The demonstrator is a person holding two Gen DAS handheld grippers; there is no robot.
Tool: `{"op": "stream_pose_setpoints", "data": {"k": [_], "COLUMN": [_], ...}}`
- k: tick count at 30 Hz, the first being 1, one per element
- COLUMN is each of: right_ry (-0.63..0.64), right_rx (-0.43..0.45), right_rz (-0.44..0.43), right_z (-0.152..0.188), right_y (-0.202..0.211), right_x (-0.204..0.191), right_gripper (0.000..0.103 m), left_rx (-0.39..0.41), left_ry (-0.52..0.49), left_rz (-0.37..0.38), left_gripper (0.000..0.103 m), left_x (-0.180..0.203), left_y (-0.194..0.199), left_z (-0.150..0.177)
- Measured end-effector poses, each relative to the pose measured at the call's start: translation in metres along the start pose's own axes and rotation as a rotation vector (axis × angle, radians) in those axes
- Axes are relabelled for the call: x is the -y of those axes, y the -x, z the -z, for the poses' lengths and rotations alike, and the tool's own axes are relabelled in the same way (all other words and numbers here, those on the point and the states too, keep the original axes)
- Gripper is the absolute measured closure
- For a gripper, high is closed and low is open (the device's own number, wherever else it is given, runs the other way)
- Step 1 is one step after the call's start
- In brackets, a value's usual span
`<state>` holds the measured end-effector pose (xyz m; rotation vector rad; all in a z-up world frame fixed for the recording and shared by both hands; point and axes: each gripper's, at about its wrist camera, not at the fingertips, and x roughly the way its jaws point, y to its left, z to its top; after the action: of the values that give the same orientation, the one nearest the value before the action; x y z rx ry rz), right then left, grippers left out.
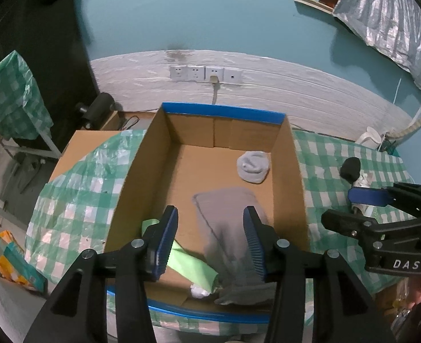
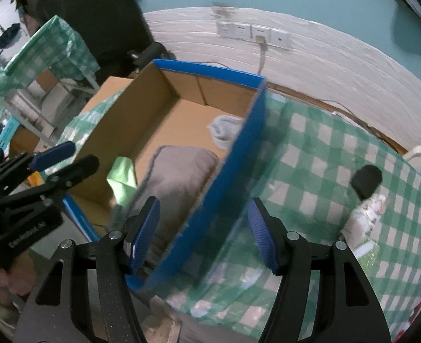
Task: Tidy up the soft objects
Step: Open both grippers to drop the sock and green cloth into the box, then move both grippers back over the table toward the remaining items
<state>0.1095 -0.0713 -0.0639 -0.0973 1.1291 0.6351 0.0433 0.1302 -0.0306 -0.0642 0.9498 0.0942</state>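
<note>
A cardboard box (image 1: 141,177) with blue edges stands on the green checked tablecloth. Inside lie a grey cloth (image 1: 227,217), a green cloth (image 1: 190,265), a rolled light grey sock (image 1: 252,167) and a small white wad (image 1: 199,291). My left gripper (image 1: 210,243) is open above the box's near end, empty, with the grey cloth between its fingers' line of sight. My right gripper (image 2: 203,234) is open and empty over the box's blue right wall (image 2: 219,188); it also shows in the left wrist view (image 1: 361,205). A black rolled sock (image 2: 366,181) and a white patterned cloth (image 2: 361,220) lie on the table right of the box.
A white wall strip with sockets (image 1: 206,74) and a cable runs behind the table. A second checked table (image 1: 7,105) stands at the left. A white jug (image 2: 420,155) sits at the far right. A colourful packet (image 1: 13,260) lies low on the left.
</note>
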Motion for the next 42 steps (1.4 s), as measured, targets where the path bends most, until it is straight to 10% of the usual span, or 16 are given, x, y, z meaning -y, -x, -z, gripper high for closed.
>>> {"op": "stream_pose_setpoints", "data": {"k": [42], "right_ry": [-0.328], "right_rx": [0.043], "right_rz": [0.131], "right_z": [0.099], "right_y": [0.062], "right_x": [0.174], "right_gripper": [0.035], "left_rx": [-0.012], "left_ry": [-0.297], "left_rz": [0.079], "left_gripper": [0.044], "left_x": [0.161], "left_y": [0.003], "left_z": [0.012]}}
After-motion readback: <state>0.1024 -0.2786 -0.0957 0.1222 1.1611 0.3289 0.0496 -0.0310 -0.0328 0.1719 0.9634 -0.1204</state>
